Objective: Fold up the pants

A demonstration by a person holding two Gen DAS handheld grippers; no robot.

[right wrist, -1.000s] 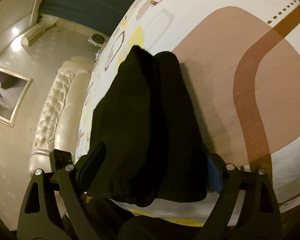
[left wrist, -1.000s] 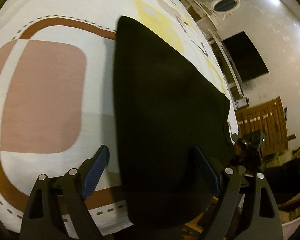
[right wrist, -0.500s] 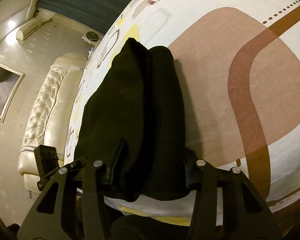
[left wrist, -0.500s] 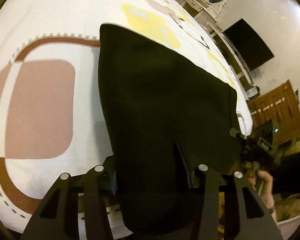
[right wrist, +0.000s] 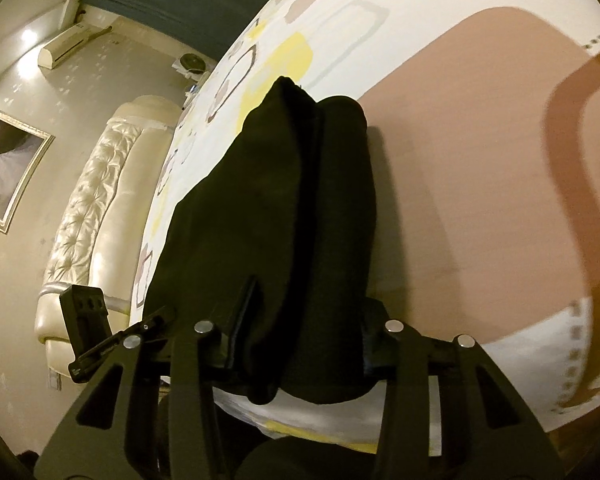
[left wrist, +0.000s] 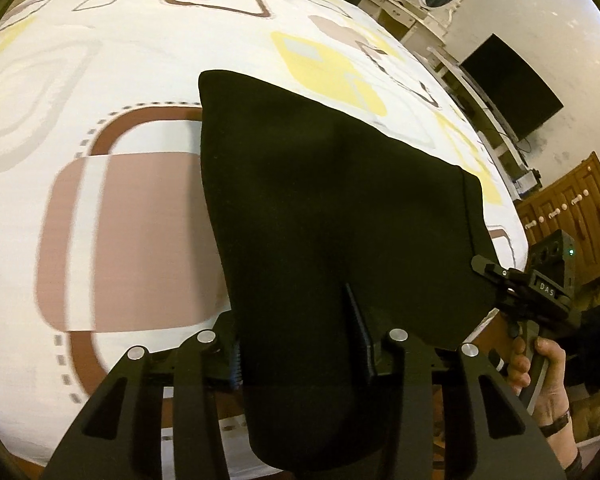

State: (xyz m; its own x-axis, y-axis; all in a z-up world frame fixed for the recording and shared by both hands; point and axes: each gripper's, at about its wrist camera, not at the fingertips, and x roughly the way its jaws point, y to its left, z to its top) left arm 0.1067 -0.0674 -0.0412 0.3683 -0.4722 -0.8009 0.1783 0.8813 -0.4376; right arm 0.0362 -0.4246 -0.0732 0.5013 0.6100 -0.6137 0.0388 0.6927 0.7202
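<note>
Each camera rides just behind its own gripper, looking down along the fingers, close over the bed. Both views share the black pants and the patterned bedsheet, seen from opposite ends.

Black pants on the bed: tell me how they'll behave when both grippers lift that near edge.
The black pants are probably floppy: the near edge already droops over the side of the bed. They look thick and layered, so fairly heavy for cloth. Both the left gripper and the right gripper are closing on bunched fabric, so slipping seems unlikely.
</note>
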